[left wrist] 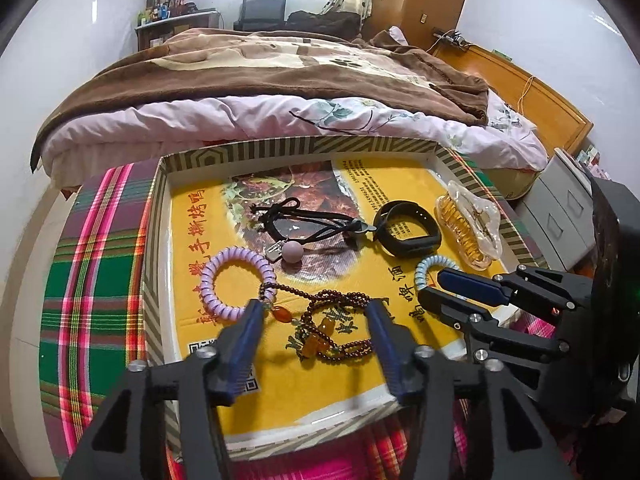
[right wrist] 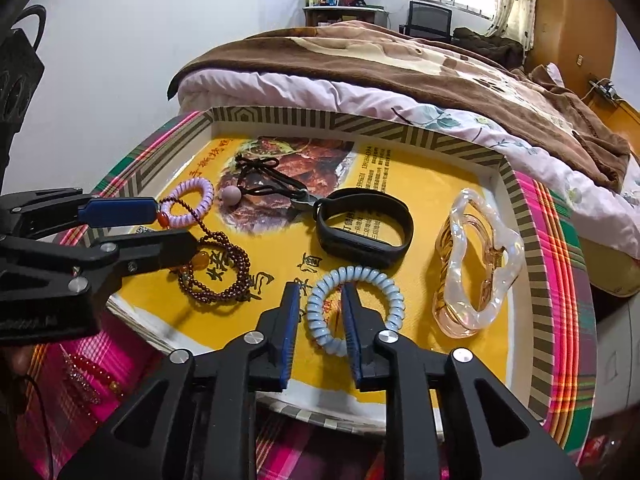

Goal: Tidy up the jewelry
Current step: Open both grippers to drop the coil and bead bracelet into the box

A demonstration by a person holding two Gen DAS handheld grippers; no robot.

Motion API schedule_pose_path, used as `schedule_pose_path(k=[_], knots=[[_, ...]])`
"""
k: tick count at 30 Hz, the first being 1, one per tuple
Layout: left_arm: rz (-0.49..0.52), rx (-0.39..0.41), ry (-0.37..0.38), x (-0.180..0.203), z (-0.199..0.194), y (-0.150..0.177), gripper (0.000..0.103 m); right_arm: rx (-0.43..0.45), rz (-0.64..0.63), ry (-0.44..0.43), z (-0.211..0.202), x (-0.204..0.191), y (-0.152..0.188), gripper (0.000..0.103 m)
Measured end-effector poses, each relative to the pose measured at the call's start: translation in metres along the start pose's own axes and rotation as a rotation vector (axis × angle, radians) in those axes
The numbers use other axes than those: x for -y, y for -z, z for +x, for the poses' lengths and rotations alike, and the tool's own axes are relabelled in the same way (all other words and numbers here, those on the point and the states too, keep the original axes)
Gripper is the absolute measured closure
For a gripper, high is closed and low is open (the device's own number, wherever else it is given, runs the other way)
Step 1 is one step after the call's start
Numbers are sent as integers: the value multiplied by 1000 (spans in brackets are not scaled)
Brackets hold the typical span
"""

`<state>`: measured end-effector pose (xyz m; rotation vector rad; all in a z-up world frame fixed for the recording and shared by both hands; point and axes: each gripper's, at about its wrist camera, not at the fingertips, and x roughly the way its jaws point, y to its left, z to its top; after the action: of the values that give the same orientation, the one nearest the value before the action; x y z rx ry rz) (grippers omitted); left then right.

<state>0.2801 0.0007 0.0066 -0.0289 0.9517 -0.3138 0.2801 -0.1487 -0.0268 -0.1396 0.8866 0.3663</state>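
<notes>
You see one printed thing with writing: the yellow sheet (left wrist: 400, 184) lining the tray (left wrist: 280, 148). Large red Chinese characters run along its left edge beside the food photo, too warped for you to read surely. Big dark brush characters (right wrist: 308, 262) sit on the yellow ground among the jewelry, partly covered. A block of small black print (right wrist: 374, 168) stands to the right of the photo, too fine for you to make out. A QR code (left wrist: 248, 380) sits at the near corner, half hidden by a finger. No brand or number comes out clearly.
</notes>
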Motion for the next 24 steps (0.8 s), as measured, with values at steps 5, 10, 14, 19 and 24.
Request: schedule_pose_path(k=[5,10,14,19,24], knots=[[4,18,-15,3,-12,2,48,19,24,-10,-11,0,2,69],[14,51,-33,8,-31,8,37,46,32,-8,-25,-1,4,66],[15,74,-41,11,-48,14,37,70,58,-13,-39,0,9,65],[25,109,-62,16,-72,27,35,96,91,-17,-58,3,18,64],[39,141,-87,21,-93,41,34,125,110,-10,-78,5,30,64]])
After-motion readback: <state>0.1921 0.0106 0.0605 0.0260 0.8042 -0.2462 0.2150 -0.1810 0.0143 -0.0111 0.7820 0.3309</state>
